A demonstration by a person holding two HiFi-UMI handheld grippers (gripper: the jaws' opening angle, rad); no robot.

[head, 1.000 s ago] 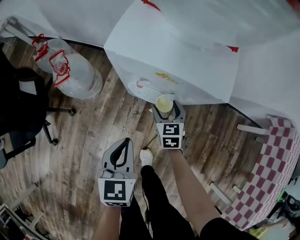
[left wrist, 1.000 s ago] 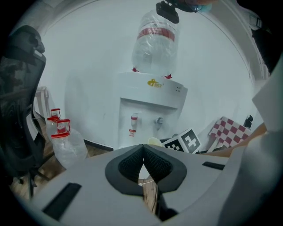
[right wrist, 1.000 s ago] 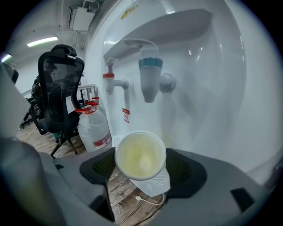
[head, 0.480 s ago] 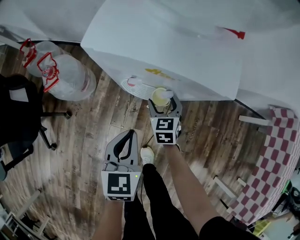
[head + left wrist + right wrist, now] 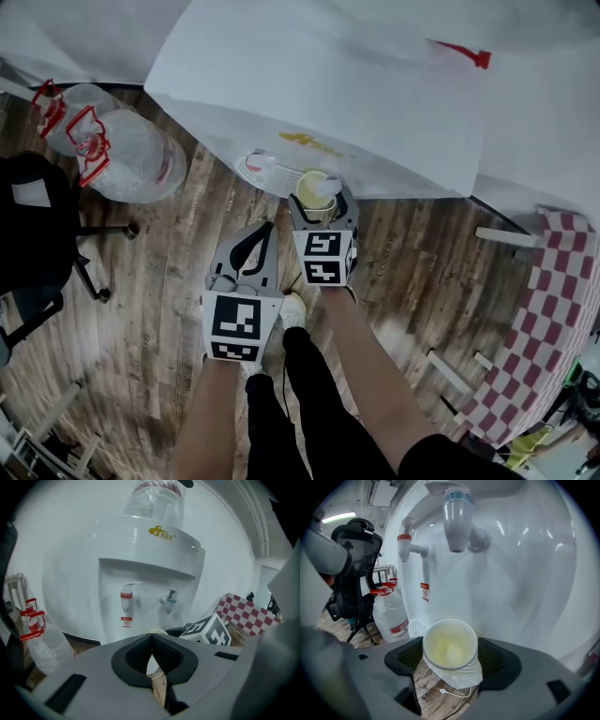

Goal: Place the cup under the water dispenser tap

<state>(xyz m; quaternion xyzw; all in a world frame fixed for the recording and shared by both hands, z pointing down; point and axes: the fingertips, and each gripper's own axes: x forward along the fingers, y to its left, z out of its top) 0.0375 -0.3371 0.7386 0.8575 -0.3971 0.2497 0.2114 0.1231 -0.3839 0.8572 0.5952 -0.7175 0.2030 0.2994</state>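
Right gripper (image 5: 451, 659) jaws clamp the cup (image 5: 450, 646) below the blue tap (image 5: 457, 522)

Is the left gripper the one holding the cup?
No: the jaws of the right gripper clamp the cup, while the left gripper is shut with nothing in it.
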